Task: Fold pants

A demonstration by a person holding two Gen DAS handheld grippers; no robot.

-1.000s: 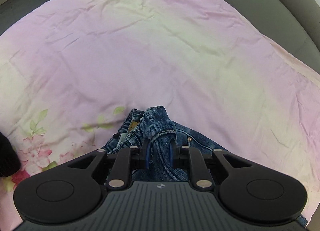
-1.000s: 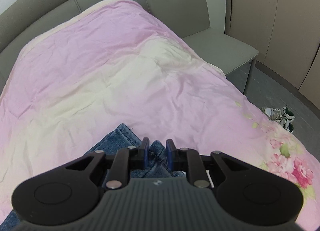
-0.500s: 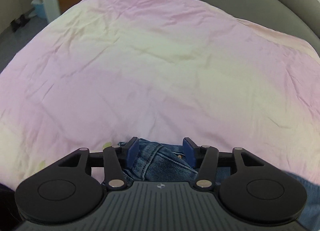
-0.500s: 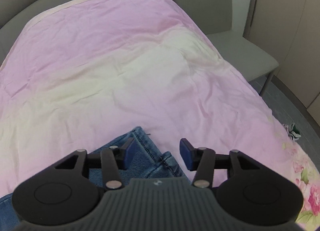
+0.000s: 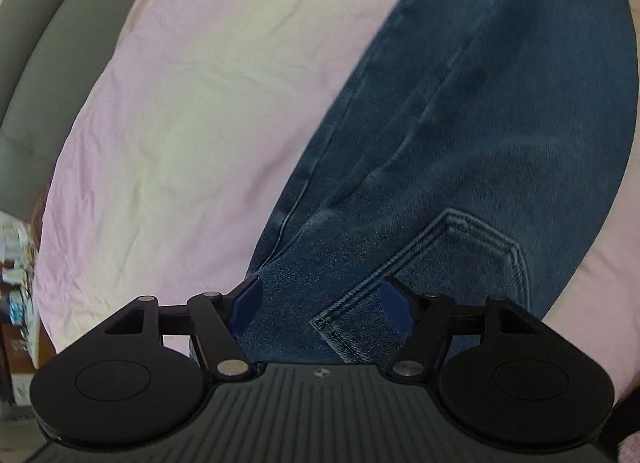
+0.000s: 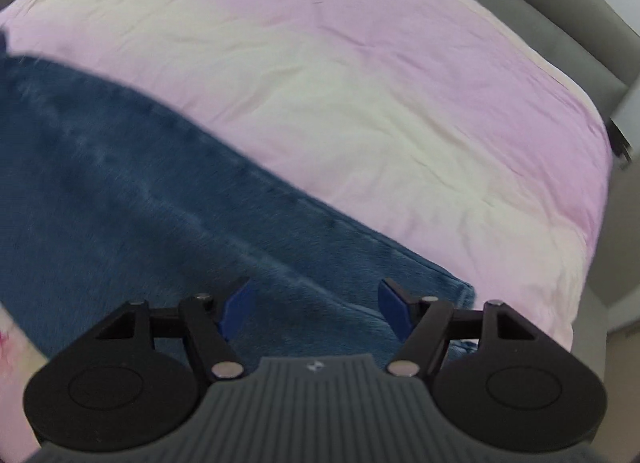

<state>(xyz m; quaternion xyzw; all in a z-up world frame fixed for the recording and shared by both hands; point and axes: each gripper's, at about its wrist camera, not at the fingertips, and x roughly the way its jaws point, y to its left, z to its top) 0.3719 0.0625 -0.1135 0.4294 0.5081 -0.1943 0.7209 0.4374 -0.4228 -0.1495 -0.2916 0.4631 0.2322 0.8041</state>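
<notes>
Blue denim pants (image 5: 460, 135) lie flat on a pink and cream bedspread (image 5: 192, 103). In the left wrist view a stitched back pocket (image 5: 452, 259) lies just ahead of my left gripper (image 5: 322, 307), which is open and empty over the waist end. In the right wrist view the pants (image 6: 132, 199) stretch from the left to a hem end (image 6: 452, 287) at the right. My right gripper (image 6: 314, 307) is open and empty above that end. Both views are motion-blurred.
The bedspread (image 6: 380, 95) covers the bed around the pants. A grey padded headboard (image 6: 568, 31) curves behind it, also at the left in the left wrist view (image 5: 44, 63). Cluttered furniture (image 5: 16, 247) shows at the far left edge.
Both grippers let go of the denim and opened wide. Both have swung round, so the pants now lie spread out ahead of each camera.
</notes>
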